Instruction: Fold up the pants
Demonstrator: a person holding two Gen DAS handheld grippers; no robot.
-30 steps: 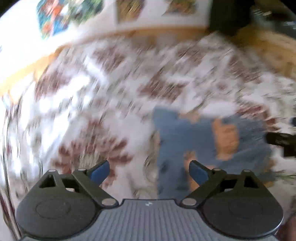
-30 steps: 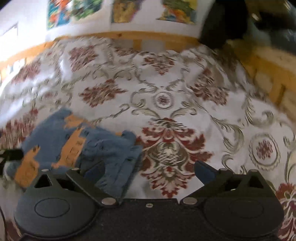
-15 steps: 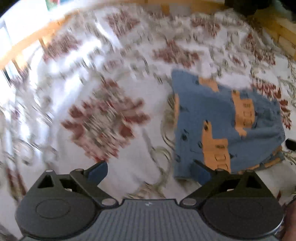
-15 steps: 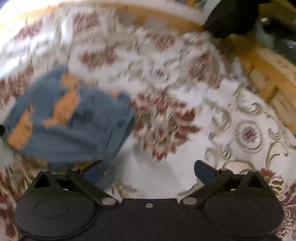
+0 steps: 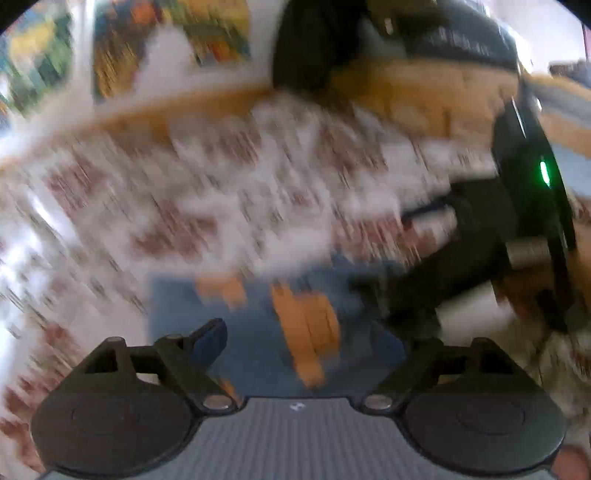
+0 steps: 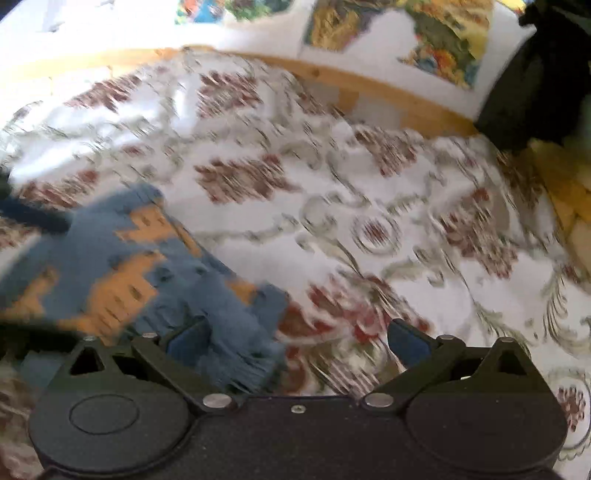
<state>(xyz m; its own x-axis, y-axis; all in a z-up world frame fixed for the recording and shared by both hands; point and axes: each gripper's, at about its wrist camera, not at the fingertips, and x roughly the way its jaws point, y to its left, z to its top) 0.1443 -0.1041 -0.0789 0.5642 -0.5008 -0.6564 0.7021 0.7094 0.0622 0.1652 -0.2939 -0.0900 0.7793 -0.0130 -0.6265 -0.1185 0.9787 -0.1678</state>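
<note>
The pants [image 5: 258, 332] are blue with orange patches and lie folded in a small bundle on the flowered bedspread [image 5: 207, 206]. My left gripper [image 5: 314, 343] is open just above them, and the cloth fills the gap between its fingers. The view is badly blurred. In the right wrist view the pants [image 6: 122, 266] lie at the lower left. My right gripper [image 6: 295, 338] is open, its left fingertip [image 6: 188, 338] over the bundle's fringed right edge. The right gripper's body [image 5: 517, 229], with a green light, shows at the right of the left wrist view.
The white bedspread with red medallions [image 6: 369, 206] stretches right of the pants. A wooden bed rail [image 6: 369, 88] runs along the back under wall posters [image 6: 439, 33]. A black object [image 6: 535, 74] sits at the back right corner.
The left gripper has moved over the pants, which now sit between its fingers, and its view has tilted up. The right gripper has drawn close beside it. Both stay open.
</note>
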